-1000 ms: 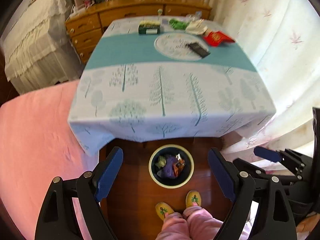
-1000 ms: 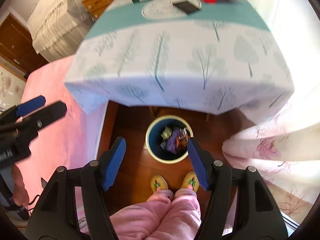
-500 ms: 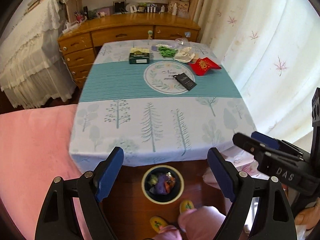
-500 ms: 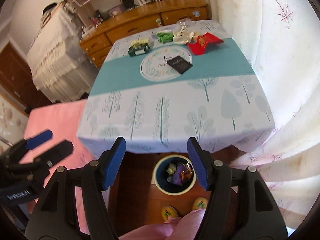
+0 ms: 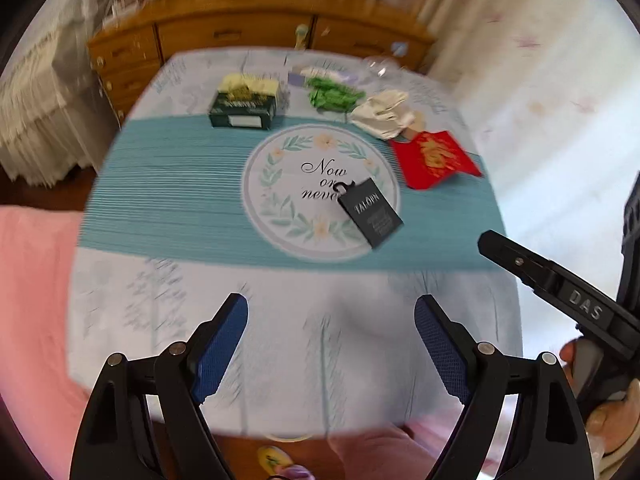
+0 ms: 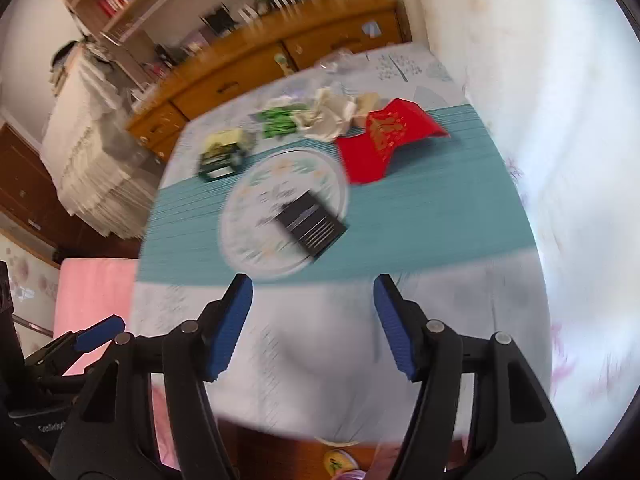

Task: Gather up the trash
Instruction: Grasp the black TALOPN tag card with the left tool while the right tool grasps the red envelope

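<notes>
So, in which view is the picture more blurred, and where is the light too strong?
Right wrist view: heavier motion blur, the black tag smeared to streaks. Left wrist view: softer blur, the tag's lettering partly readable. Both: the curtain on the right is washed out by daylight, and the fisheye bends the table's edges.

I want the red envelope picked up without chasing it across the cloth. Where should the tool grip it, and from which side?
Probably by the raised far edge of the red envelope. In the right wrist view it is bent, its near part flat on the tablecloth and its far part lifted. Coming from above, one finger could slip under that lifted edge from the curtain side, which looks unobstructed.
</notes>
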### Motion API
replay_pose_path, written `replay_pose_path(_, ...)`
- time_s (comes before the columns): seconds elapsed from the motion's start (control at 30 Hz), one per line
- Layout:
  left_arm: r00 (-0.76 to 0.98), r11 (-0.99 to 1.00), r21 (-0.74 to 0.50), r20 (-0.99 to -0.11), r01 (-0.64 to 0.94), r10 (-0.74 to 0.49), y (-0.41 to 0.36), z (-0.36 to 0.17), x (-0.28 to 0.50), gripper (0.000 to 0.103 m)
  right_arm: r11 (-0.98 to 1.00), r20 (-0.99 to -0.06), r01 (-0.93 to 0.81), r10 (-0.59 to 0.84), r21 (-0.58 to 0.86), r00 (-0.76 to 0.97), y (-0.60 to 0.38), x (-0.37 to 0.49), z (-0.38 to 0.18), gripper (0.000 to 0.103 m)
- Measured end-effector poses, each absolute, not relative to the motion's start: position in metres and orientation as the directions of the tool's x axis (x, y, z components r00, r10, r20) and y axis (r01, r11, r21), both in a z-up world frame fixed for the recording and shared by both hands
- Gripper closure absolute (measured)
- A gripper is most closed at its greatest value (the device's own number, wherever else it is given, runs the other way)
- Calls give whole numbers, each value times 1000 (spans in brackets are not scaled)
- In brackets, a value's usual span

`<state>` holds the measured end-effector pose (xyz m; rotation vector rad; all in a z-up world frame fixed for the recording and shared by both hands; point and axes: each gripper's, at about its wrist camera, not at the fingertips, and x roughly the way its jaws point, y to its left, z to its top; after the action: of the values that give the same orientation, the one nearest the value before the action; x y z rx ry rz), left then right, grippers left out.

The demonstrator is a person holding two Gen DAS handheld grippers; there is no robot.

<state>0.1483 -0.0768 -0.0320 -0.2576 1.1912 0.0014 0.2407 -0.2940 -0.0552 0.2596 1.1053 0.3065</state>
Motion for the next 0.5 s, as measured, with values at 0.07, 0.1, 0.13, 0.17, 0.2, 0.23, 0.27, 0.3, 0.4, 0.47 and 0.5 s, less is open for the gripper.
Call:
replay_pose_path(0.07,334,967,-197,-933,-163,-134,-88,-59,191,20,928,-848,-110,371,356,379,-299,284,-78,44)
replay_pose_path(0.1,314,966,-193,-940,-174,-131,-92,-71,210,23,928,-853,-109,371,357,366,-300,300,-88,44)
replay_pose_path(0.13,303,965,-190,-944,-182,-129,-95,-80,221,25,928,-860,-108,372,358,349,-302,322,-99,44)
replay_pose_path(0.17,289,963,-186,-949,-196,-124,-98,-92,236,25,928,-865,-106,371,357,338,-303,335,-110,44)
replay_pose_path(0.2,276,960,-183,-953,-211,-121,-101,-103,251,25,927,-869,-104,374,360,323,-305,353,-120,45)
replay_pose_path(0.23,267,958,-183,-956,-221,-121,-101,-111,258,25,925,-872,-101,378,365,310,-307,366,-131,45)
replay_pose_path(0.27,252,956,-178,-961,-234,-117,-103,-122,271,25,925,-875,-99,380,368,301,-307,373,-138,45)
replay_pose_path(0.3,243,955,-174,-963,-242,-114,-101,-128,275,25,925,-880,-95,378,367,288,-308,386,-147,46)
replay_pose_path(0.4,203,950,-153,-974,-274,-99,-97,-152,292,25,920,-884,-90,392,382,257,-310,410,-166,47)
replay_pose_path(0.47,186,945,-150,-978,-291,-98,-96,-162,300,25,917,-885,-90,398,388,241,-311,421,-176,47)
replay_pose_path(0.5,194,944,-149,-977,-293,-94,-96,-164,302,25,915,-886,-92,403,392,232,-311,425,-180,49)
